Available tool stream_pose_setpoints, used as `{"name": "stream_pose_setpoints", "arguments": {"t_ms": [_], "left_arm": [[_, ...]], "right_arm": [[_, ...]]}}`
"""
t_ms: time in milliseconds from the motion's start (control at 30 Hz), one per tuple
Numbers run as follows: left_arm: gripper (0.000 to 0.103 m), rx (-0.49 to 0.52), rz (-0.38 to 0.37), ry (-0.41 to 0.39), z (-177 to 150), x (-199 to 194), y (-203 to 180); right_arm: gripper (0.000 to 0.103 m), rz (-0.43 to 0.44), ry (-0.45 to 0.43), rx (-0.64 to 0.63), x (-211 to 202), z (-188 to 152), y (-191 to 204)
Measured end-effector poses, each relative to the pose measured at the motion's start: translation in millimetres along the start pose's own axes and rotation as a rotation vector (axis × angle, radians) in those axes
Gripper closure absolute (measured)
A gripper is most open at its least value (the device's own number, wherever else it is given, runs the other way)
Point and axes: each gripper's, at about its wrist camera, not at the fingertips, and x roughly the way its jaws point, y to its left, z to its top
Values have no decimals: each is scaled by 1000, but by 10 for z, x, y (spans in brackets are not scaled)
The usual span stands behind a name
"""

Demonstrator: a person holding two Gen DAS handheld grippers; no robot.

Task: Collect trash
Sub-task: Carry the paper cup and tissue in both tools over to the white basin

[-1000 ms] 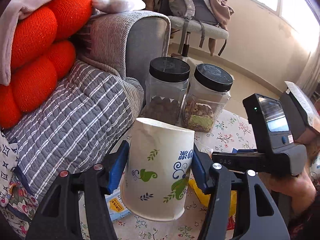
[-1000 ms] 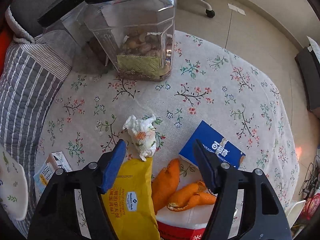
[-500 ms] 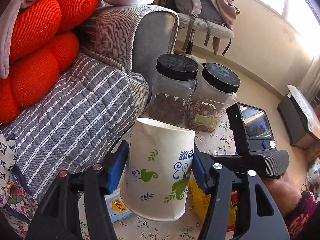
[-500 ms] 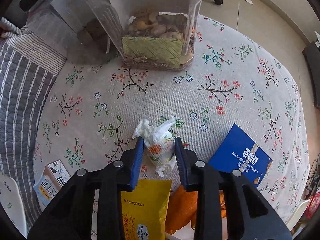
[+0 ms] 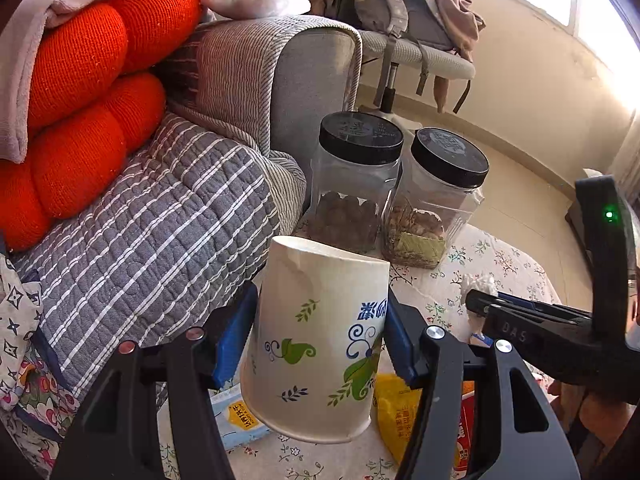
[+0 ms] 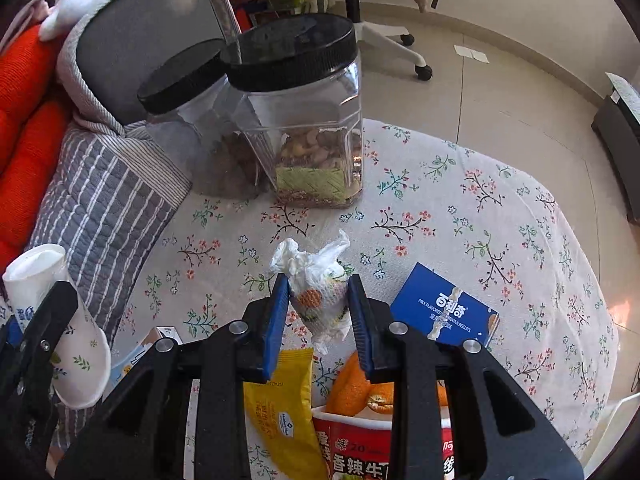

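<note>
Right gripper (image 6: pixel 318 312) pinches crumpled tissue (image 6: pixel 316 280) — soft, light; left gripper (image 5: pixel 320 336) clamps paper cup (image 5: pixel 316 336) mid-wall — crushable.

Home living room: quilted grey sofa (image 5: pixel 160 208) with orange cushions (image 5: pixel 80 120), floral-clothed table (image 6: pixel 480 208) bearing snack jars (image 6: pixel 304 120), office chair (image 5: pixel 420 56) behind.

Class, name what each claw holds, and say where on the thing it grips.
Left claw: paper cup, by its side walls. Right claw: crumpled tissue, around its middle.
</note>
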Motion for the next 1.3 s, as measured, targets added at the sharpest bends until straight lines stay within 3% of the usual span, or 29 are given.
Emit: {"name": "stream_pose_setpoints", "arguments": {"t_ms": [233, 367, 533, 833, 1300], "left_arm": [[44, 2, 21, -58, -103, -131, -160], [44, 4, 31, -98, -185, -263, -306], [43, -5, 3, -157, -368, -534, -544], [43, 82, -48, -231, -774, -936, -1151], [43, 221, -135, -258, -1080, -1350, -1947]], "right_arm": [[74, -41, -162, 3, -374, -156, -236], [74, -111, -270, -7, -620, -357, -329], [74, -147, -358, 8, -916, -640, -529], [74, -220, -455, 34, -1341, -1134, -928], [73, -271, -489, 158, -1771, -1769, -1727]]}}
